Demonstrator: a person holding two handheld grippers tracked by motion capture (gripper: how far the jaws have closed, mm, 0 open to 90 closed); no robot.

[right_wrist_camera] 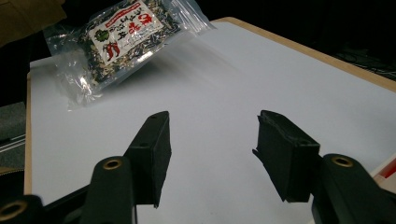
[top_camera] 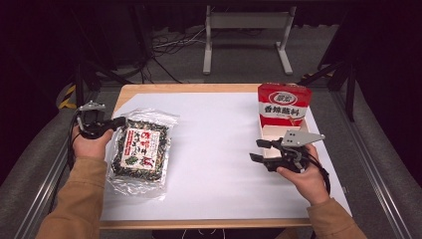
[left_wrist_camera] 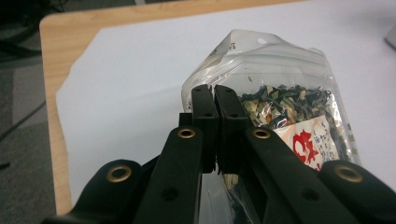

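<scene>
The left tongs (top_camera: 119, 122) are clamped hard on the near corner of the clear spice bag (top_camera: 140, 150), at the seam on its left edge, and in the left gripper view (left_wrist_camera: 215, 100) the two black jaws press flat together with the plastic film pinched between them. The bag of dried dark flakes, with its white and red label, sits at the left side of the white sheet (top_camera: 214, 149) that covers the table (top_camera: 130, 90). In the right gripper view the spice bag (right_wrist_camera: 122, 39) hangs tilted, its gripped end raised off the sheet, a shadow beneath it.

Over on the other side, the right tongs (top_camera: 259, 150) hover above the sheet, well apart from the bag, jaws spread wide with nothing between them; the right gripper view (right_wrist_camera: 211, 154) shows bare white sheet in the gap. Just beyond the right tongs, farther from the bag, stands a red and white carton (top_camera: 282, 110) with printed characters, open at its front face, upright near the right edge of the sheet. The person's hands, in tan sleeves, hold both tools from the near edge of the table.
</scene>
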